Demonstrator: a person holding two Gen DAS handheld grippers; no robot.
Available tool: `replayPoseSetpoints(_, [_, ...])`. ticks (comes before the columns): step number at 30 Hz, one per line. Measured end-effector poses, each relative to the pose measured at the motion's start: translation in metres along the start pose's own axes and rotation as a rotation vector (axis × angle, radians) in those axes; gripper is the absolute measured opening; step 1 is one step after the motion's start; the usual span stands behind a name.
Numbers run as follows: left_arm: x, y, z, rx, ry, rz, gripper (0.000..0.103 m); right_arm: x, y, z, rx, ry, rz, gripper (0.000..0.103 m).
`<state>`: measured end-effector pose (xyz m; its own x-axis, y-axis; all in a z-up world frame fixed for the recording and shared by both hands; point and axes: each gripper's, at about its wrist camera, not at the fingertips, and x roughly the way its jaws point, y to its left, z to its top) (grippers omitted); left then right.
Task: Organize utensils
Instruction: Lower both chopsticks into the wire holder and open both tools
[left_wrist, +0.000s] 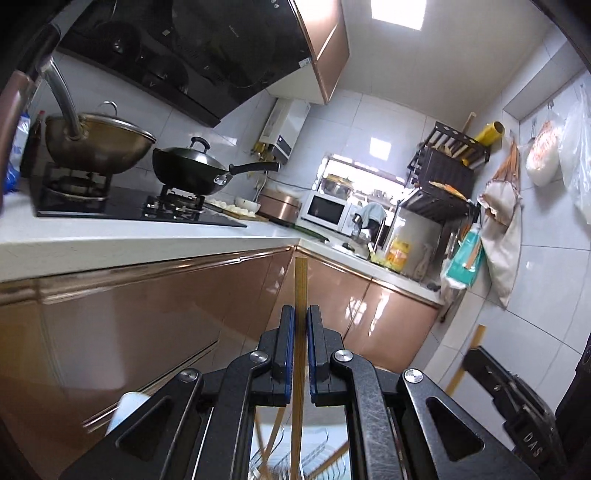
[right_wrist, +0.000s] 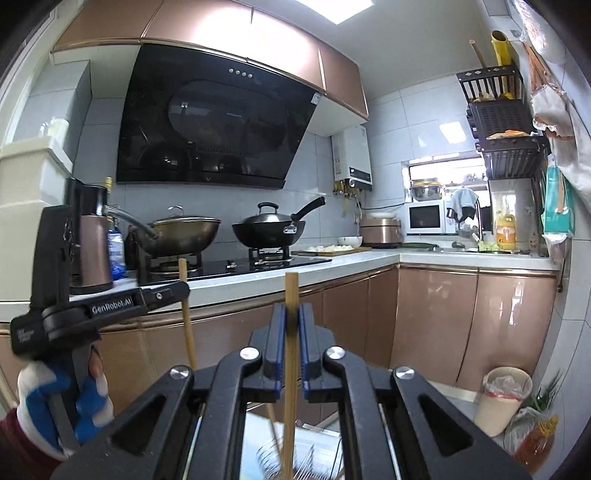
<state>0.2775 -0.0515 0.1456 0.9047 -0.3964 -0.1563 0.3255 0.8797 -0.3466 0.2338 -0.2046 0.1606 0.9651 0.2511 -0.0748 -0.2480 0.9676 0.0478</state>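
Observation:
My left gripper (left_wrist: 301, 314) is shut on a bamboo chopstick (left_wrist: 301, 280) that stands upright between its blue pads, tip pointing up. My right gripper (right_wrist: 291, 314) is shut on another bamboo chopstick (right_wrist: 290, 295), also upright. In the right wrist view the left gripper (right_wrist: 177, 290) appears at the left, held by a gloved hand, with its chopstick (right_wrist: 186, 317) sticking up and down through it. In the left wrist view the right gripper's body and its chopstick (left_wrist: 469, 354) show at the lower right. A wire rack (right_wrist: 295, 461) with more chopsticks lies blurred below both grippers.
A white counter (right_wrist: 258, 284) runs ahead with a gas hob, a steel wok (right_wrist: 181, 236) and a black wok (right_wrist: 267, 229). Copper cabinet doors (right_wrist: 436, 314) stand below. A kettle (right_wrist: 92, 240) stands at the left. A bin (right_wrist: 502, 398) and bags sit on the floor at the right.

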Motion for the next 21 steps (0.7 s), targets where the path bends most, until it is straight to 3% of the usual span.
replayPoseSetpoints(9, [0.068, 0.010, -0.066, -0.005, 0.028, 0.052, 0.007, 0.060, -0.028, -0.076, 0.030, 0.047, -0.056, 0.006])
replayPoseSetpoints(13, [0.077, 0.007, -0.089, 0.034, 0.032, 0.079, 0.007, 0.070, -0.034, -0.106, 0.037, 0.077, -0.077, 0.006])
replayPoseSetpoints(21, [0.082, 0.011, -0.117, 0.059, 0.055, 0.125, 0.007, 0.072, -0.038, -0.130, 0.041, 0.144, -0.081, 0.007])
